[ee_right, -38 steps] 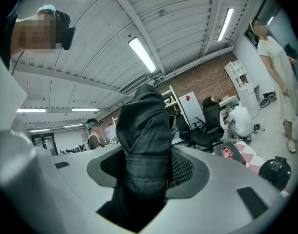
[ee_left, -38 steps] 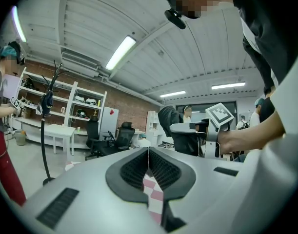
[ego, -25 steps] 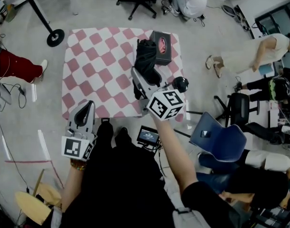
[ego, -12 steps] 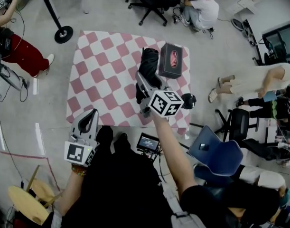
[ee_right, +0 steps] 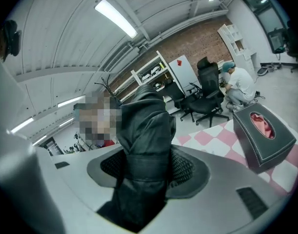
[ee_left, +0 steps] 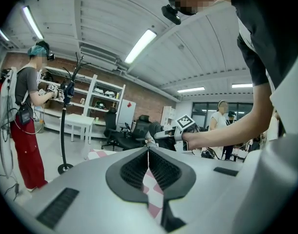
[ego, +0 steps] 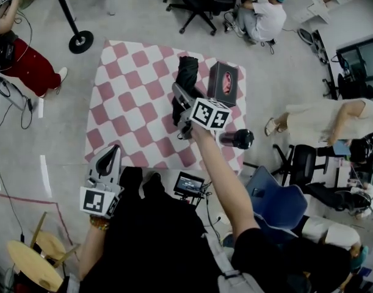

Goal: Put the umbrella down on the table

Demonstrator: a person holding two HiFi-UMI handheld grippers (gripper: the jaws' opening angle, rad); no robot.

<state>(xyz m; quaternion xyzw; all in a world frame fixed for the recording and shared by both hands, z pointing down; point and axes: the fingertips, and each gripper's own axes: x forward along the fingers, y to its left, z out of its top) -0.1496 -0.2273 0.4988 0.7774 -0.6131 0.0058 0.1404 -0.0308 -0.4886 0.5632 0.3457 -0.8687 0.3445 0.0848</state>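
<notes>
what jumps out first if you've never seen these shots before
The pink-and-white checked table in the middle of the head view draws the eye first, with the right hand-held gripper over it, shut on a folded black umbrella. Beside the umbrella, toward the table's far right corner, stands a dark tissue box with pink tissue showing. The left hand-held gripper hangs at the table's near left edge, jaws together and empty.

Bright, even indoor light comes from long white ceiling tube lamps (ee_left: 139, 45). Shadows are soft. Both gripper views curve strongly, with black corners.
</notes>
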